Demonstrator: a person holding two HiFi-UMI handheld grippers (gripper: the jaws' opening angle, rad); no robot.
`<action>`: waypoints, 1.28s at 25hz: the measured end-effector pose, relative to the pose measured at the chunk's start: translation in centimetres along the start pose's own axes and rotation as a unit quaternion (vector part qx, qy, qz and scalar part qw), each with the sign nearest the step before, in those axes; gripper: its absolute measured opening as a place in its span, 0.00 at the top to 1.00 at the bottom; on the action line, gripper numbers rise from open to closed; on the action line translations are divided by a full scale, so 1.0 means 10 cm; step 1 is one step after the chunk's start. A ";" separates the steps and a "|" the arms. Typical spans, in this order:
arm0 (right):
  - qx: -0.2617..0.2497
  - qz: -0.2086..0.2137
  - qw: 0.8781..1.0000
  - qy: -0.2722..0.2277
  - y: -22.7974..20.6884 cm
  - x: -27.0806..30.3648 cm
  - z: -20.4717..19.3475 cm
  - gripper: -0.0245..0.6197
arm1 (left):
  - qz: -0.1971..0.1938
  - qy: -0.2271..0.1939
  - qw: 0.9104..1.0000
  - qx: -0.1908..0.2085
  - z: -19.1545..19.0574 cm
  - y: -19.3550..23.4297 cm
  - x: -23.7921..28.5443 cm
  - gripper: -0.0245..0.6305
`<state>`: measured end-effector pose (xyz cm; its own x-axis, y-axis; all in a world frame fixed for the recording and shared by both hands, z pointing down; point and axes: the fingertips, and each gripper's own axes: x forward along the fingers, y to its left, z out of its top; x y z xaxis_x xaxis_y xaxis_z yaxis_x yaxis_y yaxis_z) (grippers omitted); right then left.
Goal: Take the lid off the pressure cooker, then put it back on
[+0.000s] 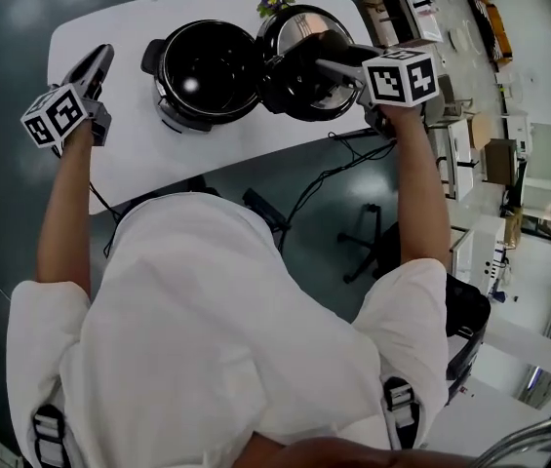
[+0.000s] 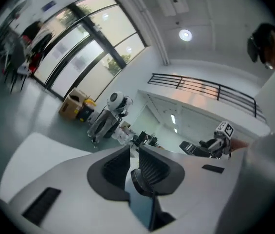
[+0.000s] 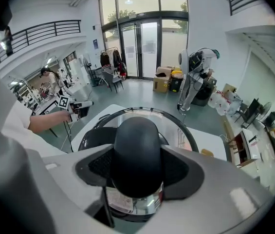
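The person's white shirt (image 1: pixel 216 339) fills the lower part of the head view, and both bare arms reach forward from it to a white table (image 1: pixel 255 144).

The right gripper (image 1: pixel 322 63) points steeply down. Its jaws stand rather wide and press from both sides on the black knob (image 3: pixel 137 145) of the lid (image 3: pixel 188 133). So the lid (image 1: pixel 299 27) is off the pot (image 1: pixel 207 71) and is carried by this gripper, tilted, above the table just beside the pot on the right. In the head view its edge overlaps the rim of the pot; I cannot tell if the two touch.

The pot stands open in the middle of the table and its dark inside is visible.

The left gripper (image 1: pixel 100 58) is near the left end of the table, well apart from the pot. It points about level. In the left gripper view its jaws (image 2: pixel 133 165) are fully together with nothing between them.

A small bunch of flowers (image 1: pixel 275 3) stands on the far edge of the table, behind the lid.
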<state>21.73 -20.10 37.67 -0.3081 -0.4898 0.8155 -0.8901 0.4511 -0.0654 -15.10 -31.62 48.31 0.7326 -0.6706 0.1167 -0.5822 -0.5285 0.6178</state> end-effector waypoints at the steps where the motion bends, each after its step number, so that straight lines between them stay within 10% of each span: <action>1: 0.005 -0.001 1.000 -0.001 -0.05 -0.04 -0.07 0.53 | 0.005 -0.005 0.999 0.040 0.09 -0.10 -0.04 0.87; 7: 0.041 -0.013 0.999 -0.010 -0.47 -0.14 -0.46 0.53 | 0.015 -0.041 0.971 0.234 0.43 -0.80 -0.15 0.87; 14: 0.058 -0.022 0.998 0.012 -0.89 -0.08 -1.01 0.53 | 0.012 -0.064 0.937 0.343 0.45 -1.59 -0.17 0.87; 32: 0.072 -0.022 0.996 0.051 -1.60 1.05 -2.07 0.53 | -0.004 -0.076 0.949 0.306 -0.35 -2.35 -0.11 0.86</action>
<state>39.75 -17.02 59.19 -0.2382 -0.4262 0.8727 -0.9436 0.3145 -0.1040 -0.99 -16.65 36.34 0.7050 -0.7087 -0.0278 -0.7073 -0.7054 0.0463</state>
